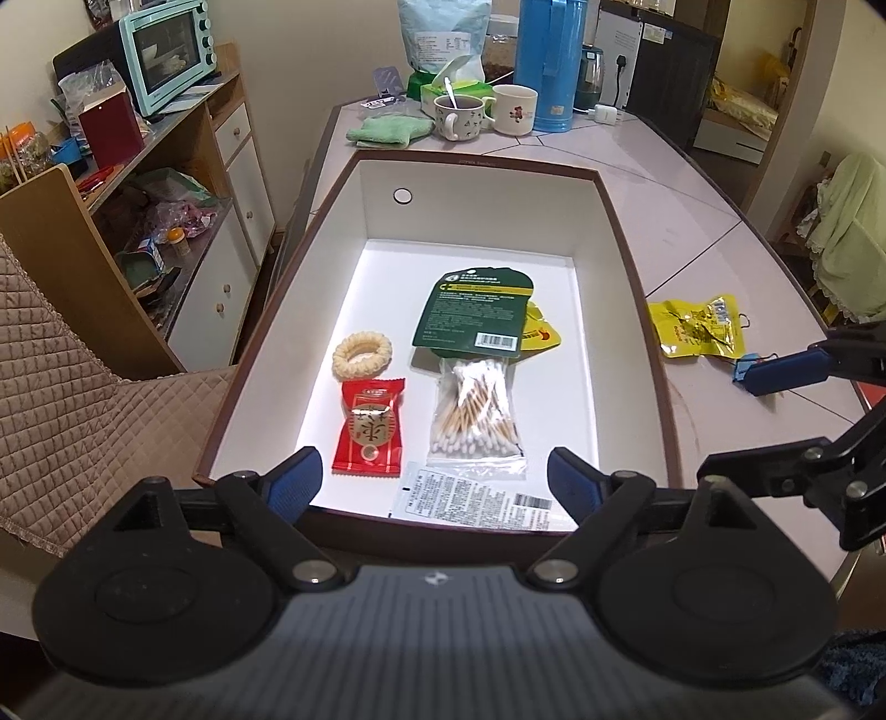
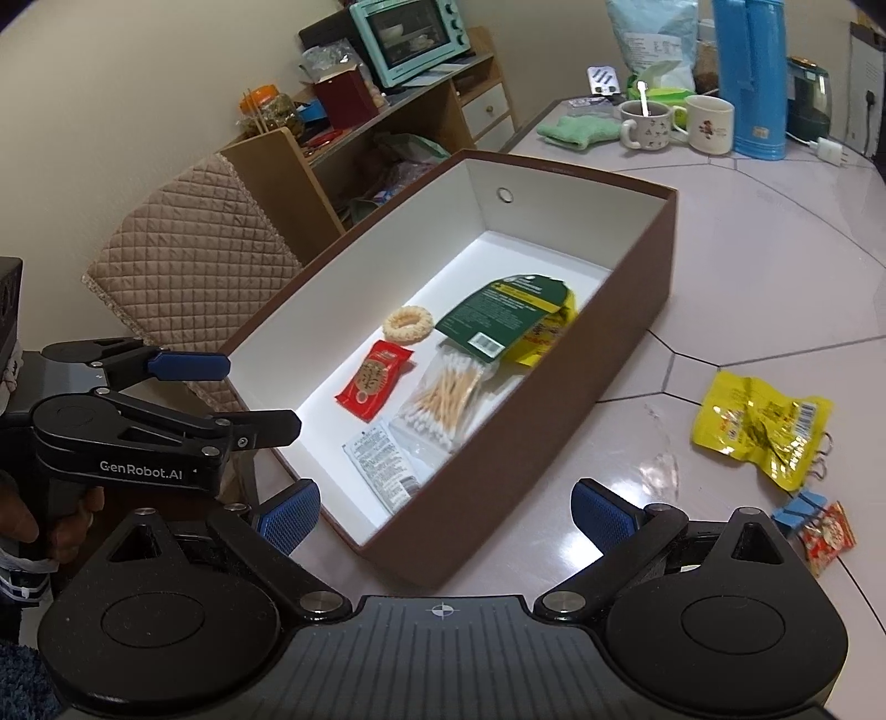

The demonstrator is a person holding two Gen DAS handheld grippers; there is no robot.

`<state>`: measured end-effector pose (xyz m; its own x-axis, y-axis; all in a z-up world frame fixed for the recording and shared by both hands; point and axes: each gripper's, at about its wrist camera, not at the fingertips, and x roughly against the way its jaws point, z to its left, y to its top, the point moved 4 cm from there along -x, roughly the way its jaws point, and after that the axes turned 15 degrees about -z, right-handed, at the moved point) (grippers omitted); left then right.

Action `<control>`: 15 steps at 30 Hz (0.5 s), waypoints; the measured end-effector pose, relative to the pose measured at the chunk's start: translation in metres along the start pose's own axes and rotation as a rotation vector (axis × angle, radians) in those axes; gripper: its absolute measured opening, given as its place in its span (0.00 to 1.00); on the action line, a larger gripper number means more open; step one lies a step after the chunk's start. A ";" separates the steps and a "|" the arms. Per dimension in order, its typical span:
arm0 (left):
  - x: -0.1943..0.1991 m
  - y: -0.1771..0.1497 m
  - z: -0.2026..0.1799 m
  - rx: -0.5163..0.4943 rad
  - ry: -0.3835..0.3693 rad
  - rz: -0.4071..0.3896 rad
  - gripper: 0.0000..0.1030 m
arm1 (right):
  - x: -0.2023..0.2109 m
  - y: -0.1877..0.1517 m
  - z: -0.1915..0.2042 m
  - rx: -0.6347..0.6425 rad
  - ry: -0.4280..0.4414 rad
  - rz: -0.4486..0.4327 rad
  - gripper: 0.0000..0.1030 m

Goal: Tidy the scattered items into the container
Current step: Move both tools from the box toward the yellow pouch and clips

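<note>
A brown box with a white inside stands on the table. In it lie a green card pack, a bag of cotton swabs, a red sachet, a cream ring, a white sachet and a yellow packet. Outside to the right lie a yellow snack packet, a blue binder clip and a small red sachet. My left gripper is open and empty over the box's near end. My right gripper is open and empty at the box's near corner.
At the table's far end stand two mugs, a blue thermos, a tissue box, a green cloth and a kettle. A quilted chair and a shelf with a mint oven are on the left.
</note>
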<state>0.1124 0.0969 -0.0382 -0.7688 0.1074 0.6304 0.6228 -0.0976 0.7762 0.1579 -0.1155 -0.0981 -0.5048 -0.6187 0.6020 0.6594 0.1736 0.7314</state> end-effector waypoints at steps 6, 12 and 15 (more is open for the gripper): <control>0.004 0.003 -0.021 -0.007 -0.007 -0.010 0.84 | 0.024 -0.006 -0.024 -0.043 -0.039 -0.018 0.97; 0.004 0.006 -0.049 -0.025 -0.030 -0.019 0.84 | 0.053 -0.013 -0.048 -0.075 -0.071 -0.039 0.97; 0.003 0.008 -0.066 -0.037 -0.045 -0.023 0.84 | 0.068 -0.016 -0.060 -0.097 -0.088 -0.053 0.97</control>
<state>0.1057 0.0309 -0.0309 -0.7749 0.1547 0.6129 0.5987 -0.1315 0.7901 0.1471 -0.2064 -0.0881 -0.5840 -0.5551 0.5923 0.6792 0.0655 0.7310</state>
